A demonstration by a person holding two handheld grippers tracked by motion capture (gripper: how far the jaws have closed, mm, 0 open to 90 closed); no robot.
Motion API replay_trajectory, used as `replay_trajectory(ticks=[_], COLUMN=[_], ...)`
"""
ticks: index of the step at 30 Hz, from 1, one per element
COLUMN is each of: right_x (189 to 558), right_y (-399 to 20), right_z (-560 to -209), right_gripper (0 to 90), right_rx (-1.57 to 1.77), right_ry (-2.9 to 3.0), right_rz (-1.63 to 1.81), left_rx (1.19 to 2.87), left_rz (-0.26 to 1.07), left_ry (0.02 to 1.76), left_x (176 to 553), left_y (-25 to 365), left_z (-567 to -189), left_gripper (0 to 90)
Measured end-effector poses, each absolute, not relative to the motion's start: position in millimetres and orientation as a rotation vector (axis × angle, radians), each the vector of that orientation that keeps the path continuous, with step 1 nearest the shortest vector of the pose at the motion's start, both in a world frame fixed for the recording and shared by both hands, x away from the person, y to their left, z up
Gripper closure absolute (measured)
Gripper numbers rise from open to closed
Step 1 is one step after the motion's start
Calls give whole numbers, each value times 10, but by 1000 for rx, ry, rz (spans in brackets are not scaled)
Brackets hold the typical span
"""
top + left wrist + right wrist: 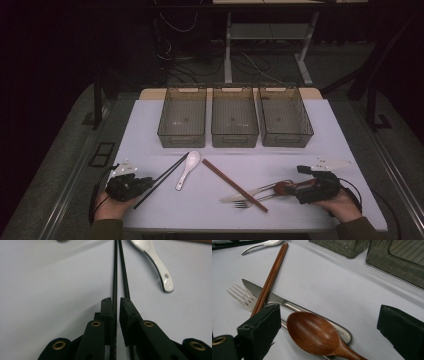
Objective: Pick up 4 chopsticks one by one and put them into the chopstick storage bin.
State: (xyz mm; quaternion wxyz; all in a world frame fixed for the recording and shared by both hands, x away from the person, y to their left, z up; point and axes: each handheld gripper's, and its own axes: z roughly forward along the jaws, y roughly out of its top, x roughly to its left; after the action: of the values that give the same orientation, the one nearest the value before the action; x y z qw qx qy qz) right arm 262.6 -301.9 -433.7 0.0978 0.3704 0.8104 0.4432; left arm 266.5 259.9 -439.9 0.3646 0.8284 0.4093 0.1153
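A pair of black chopsticks (pixel 162 180) (pixel 115 270) lies slanted on the white table (pixel 300 130). My left gripper (pixel 148 182) (pixel 115 300) sits low at their near end. Its jaws stand only narrowly apart around one stick, and a sliver of table shows between that stick and the right pad. The other stick runs under the right jaw. My right gripper (pixel 289 189) (pixel 329 312) is wide open around the bowl of a wooden spoon (pixel 281 189) (pixel 312 332). The spoon rests on a steel knife (pixel 245 194) (pixel 277 300), and neither pad touches it.
A white ceramic spoon (pixel 188 167) (pixel 160 267) lies right of the black chopsticks. Brown chopsticks (pixel 234 185) (pixel 270 277) cross the knife and a fork (pixel 244 204) (pixel 240 296). Three grey bins (pixel 182 140) (pixel 234 141) (pixel 287 140) stand in a row at the back.
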Motion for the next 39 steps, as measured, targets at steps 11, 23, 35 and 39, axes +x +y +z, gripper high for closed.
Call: replay_trajectory(ticks=[11,23,35,39], right_x=[2629,2627,2626,2626], right_y=[-3017,-3017,-3014,-3015], right_z=[-4341,-4338,-4337,-4336], right_gripper=[50,50,50,51], right_rx=[1093,1094,1091,1091], right_ry=[2400,2401,2402,2402], right_rz=[1311,1309,1312,1313], left_rx=[2138,2120,2127,2124], left_rz=[285,293,293,295], left_ry=[1040,1031,1027,1039], left_x=[2895,2893,2894,2893], left_y=[2421,2447,2451,2461], left_z=[-4440,-4479,-4471,-4460], left_gripper=[795,841,852,854])
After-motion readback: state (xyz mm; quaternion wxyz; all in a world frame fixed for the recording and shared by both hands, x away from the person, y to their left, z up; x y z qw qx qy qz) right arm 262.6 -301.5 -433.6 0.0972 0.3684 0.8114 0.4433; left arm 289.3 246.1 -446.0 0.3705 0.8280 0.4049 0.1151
